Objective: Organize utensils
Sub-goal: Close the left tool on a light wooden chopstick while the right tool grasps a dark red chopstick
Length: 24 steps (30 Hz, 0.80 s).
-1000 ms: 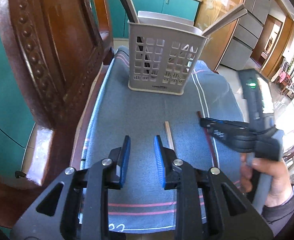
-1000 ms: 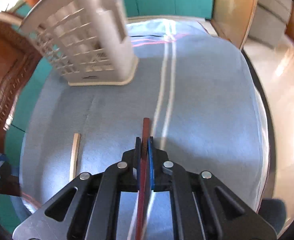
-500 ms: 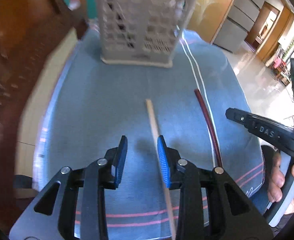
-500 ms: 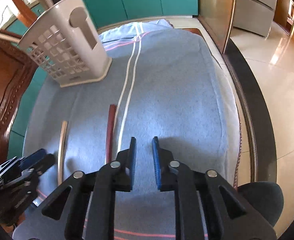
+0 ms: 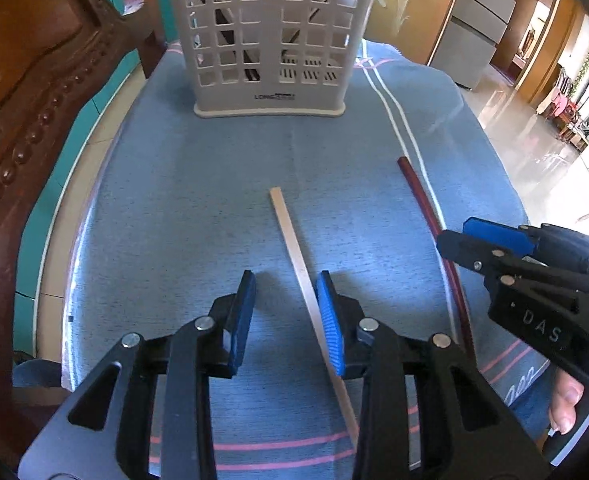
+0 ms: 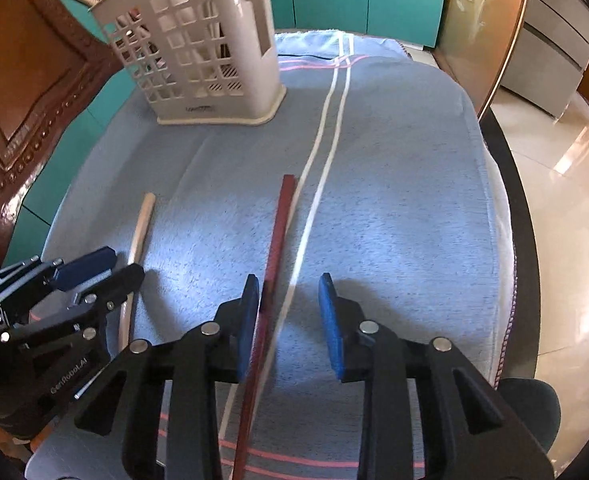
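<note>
both spread-jawed, left gripper point(image 5: 285, 306) straddles the pale chopstick point(image 5: 294, 236), right gripper point(image 6: 290, 312) the dark chopstick point(image 6: 278, 232) (closing comes next, then the holder point(image 5: 270, 36)).

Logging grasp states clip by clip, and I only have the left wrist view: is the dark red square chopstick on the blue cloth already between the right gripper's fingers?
Observer: Yes. The dark red chopstick lies between the open right gripper's fingers, close to its left finger, not clamped.
Operator: Anything on the pale plastic lattice basket's side wall?
Observer: The basket has a spoon-shaped cutout in that wall.
Operator: And the table's right edge?
Observer: The blue cloth ends at a dark table rim.
</note>
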Each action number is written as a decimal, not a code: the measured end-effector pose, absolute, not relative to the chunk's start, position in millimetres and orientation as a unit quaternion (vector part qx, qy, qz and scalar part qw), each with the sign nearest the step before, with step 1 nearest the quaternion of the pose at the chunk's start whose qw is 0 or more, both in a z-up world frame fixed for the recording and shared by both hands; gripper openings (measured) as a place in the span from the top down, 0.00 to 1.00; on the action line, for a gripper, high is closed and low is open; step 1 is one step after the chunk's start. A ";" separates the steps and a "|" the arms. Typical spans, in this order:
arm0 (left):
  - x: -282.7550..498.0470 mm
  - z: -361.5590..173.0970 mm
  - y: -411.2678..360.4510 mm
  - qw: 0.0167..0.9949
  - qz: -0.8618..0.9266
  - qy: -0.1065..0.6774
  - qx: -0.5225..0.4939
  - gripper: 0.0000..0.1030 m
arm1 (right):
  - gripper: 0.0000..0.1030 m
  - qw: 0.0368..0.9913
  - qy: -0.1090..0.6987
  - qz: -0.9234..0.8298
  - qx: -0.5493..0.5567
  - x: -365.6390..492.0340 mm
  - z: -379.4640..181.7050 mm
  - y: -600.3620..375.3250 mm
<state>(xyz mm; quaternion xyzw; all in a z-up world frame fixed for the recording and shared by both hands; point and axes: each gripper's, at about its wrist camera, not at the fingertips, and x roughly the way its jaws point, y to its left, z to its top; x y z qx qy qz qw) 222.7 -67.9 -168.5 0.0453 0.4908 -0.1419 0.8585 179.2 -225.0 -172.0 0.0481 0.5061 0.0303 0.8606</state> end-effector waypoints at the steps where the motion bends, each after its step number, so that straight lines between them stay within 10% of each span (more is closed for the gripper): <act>1: 221.2 -168.9 -66.4 0.860 -0.139 0.489 0.048 0.67 | 0.70 0.860 0.507 0.030 0.046 179.0 -172.3 -223.9; 24: 216.2 -171.0 -51.3 0.869 -0.118 0.477 0.064 0.46 | 0.56 0.862 0.507 -0.005 0.008 183.0 -178.1 -218.9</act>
